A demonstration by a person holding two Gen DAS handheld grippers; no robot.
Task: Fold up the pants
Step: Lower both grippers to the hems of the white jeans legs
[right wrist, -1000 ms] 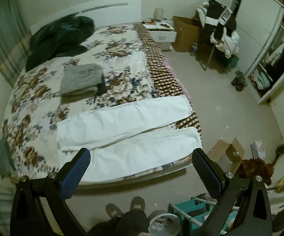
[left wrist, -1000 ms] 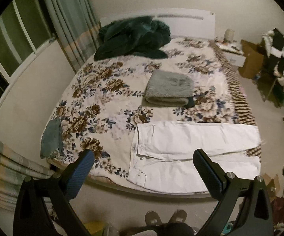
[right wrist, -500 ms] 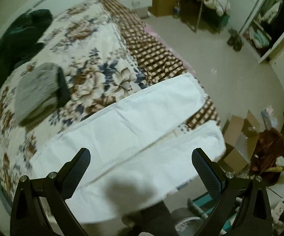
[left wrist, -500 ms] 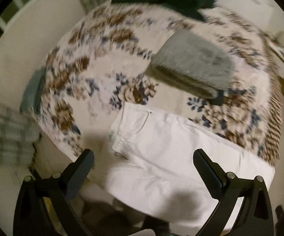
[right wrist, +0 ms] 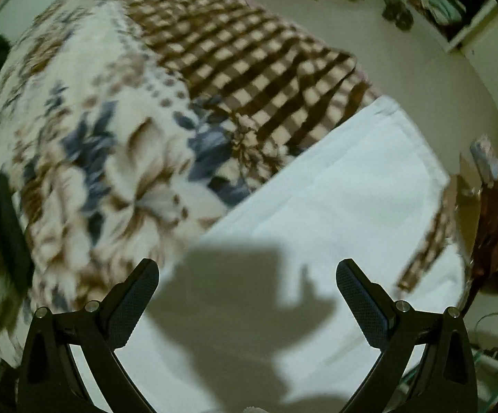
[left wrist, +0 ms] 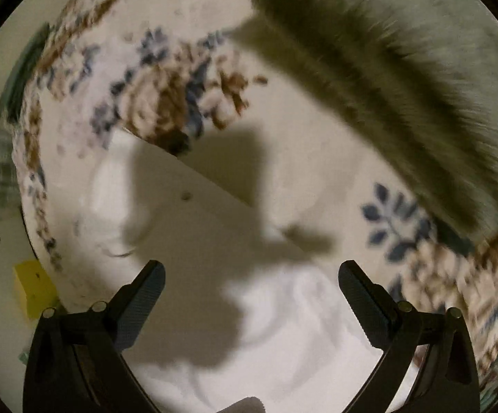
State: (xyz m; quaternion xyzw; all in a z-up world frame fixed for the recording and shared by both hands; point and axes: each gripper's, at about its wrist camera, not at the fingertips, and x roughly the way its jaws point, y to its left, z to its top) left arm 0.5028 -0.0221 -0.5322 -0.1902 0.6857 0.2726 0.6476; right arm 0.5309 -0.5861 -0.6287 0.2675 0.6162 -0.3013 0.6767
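White pants [left wrist: 214,241] lie flat on the floral bedspread [left wrist: 166,93]. In the left wrist view I see their waistband end with a small button; my left gripper [left wrist: 250,289] hovers close above it, open and empty. In the right wrist view the far pant leg [right wrist: 335,199] runs to its hem at the bed's right edge; my right gripper [right wrist: 247,289] is open and empty just above that leg. Gripper shadows fall on the cloth in both views.
A folded grey fleece blanket [left wrist: 404,55] lies just beyond the waistband. A brown checked cover [right wrist: 249,62] lies beyond the pant leg. Off the bed's right side are a cardboard box [right wrist: 469,192] and floor clutter. A yellow object [left wrist: 33,285] is on the floor at left.
Both grippers have dropped down and forward towards the pants, from a high view of the whole bed to close above the cloth. Both stay open.
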